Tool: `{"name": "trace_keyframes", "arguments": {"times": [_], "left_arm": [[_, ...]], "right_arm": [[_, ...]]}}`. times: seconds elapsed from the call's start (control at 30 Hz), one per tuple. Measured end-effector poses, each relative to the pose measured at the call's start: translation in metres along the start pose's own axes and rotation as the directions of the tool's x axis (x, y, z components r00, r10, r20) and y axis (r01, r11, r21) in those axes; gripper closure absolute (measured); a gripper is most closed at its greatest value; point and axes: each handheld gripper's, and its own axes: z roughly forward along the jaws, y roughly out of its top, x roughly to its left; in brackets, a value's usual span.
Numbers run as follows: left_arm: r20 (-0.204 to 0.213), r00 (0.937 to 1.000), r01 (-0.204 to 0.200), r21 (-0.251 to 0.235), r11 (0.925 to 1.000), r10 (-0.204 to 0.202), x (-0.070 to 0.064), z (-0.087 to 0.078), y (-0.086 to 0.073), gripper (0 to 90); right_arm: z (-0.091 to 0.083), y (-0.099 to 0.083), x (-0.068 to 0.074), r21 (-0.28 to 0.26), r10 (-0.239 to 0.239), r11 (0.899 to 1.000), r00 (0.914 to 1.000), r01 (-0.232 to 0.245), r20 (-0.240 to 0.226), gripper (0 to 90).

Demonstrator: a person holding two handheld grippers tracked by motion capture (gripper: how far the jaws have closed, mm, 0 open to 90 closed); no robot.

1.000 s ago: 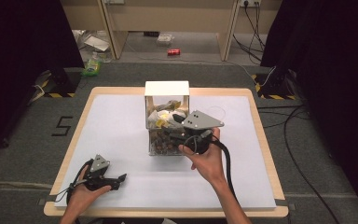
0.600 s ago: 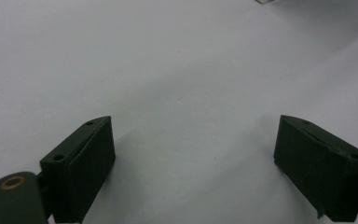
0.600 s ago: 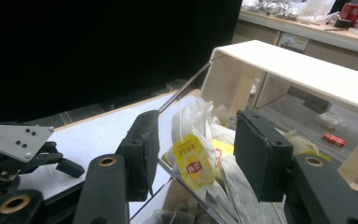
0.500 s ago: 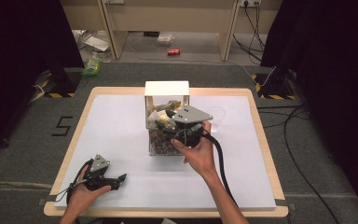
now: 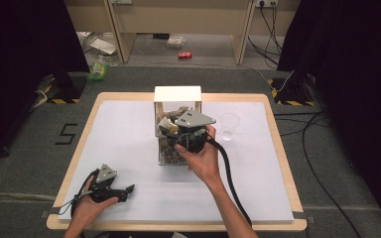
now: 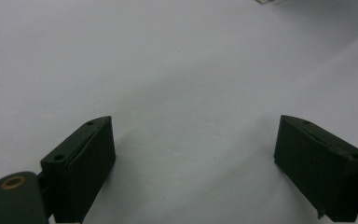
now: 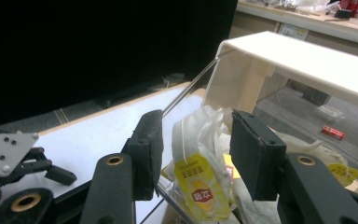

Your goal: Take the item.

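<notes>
Near edge of the desk (image 5: pixel 129 148), left corner: left tool (image 5: pixel 124 190) lies low on the white surface, jaws wide apart with nothing between them. No change here over the last second; it is idle.

Middle of the desk: right tool (image 5: pixel 171 130) has shifted left and slightly toward the far edge in that second, so it is now over the open top of the clear box (image 5: pixel 171 157) rather than off to its right side. In the right gripper view the jaws stand apart, straddling a tea bag packet (image 7: pixel 200 179), white with a yellow label, that sticks up from the pile in the box. The pads (image 7: pixel 149 149) look close to the packet on both sides; contact cannot be confirmed.

Judgement: the approach seems finished and the grasp not yet made. Closing on the packet and lifting it out appears to be next.

Further back: a clear plastic cup (image 5: pixel 229 124) stands empty just right of the box, a likely destination.
</notes>
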Motion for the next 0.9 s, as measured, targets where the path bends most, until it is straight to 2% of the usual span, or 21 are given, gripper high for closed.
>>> {"name": "trace_keyframes", "arguments": {"times": [0.27,0.47,0.67,0.73,0.77,0.83,0.9], "left_arm": [[0.000,1.0000,0.000,0.000,1.0000,0.000,0.000,0.000,0.000,11.3],[0.000,1.0000,0.000,0.000,1.0000,0.000,0.000,0.000,0.000,11.3],[0.000,1.0000,0.000,0.000,1.0000,0.000,0.000,0.000,0.000,11.3],[0.000,1.0000,0.000,0.000,1.0000,0.000,0.000,0.000,0.000,11.3],[0.000,1.0000,0.000,0.000,1.0000,0.000,0.000,0.000,0.000,11.3],[0.000,1.0000,0.000,0.000,1.0000,0.000,0.000,0.000,0.000,11.3],[0.000,1.0000,0.000,0.000,1.0000,0.000,0.000,0.000,0.000,11.3]], "right_arm": [[0.004,0.001,-0.003,0.040,-0.004,0.999,1.0000,0.004,-0.005,57.9],[0.007,-0.001,-0.003,0.050,-0.029,0.998,0.9996,0.029,0.005,69.3],[0.000,0.001,-0.002,0.011,-0.062,0.998,0.9981,0.062,0.001,83.8],[-0.001,0.001,-0.002,0.008,-0.065,0.998,0.9979,0.065,0.003,84.7],[-0.006,0.003,-0.004,-0.014,-0.072,0.997,0.9974,0.072,0.009,85.6],[-0.008,0.004,-0.004,-0.023,-0.072,0.997,0.9973,0.073,0.012,85.8],[-0.018,0.009,-0.007,-0.057,-0.057,0.997,0.9983,0.058,0.011,86.0]]}}
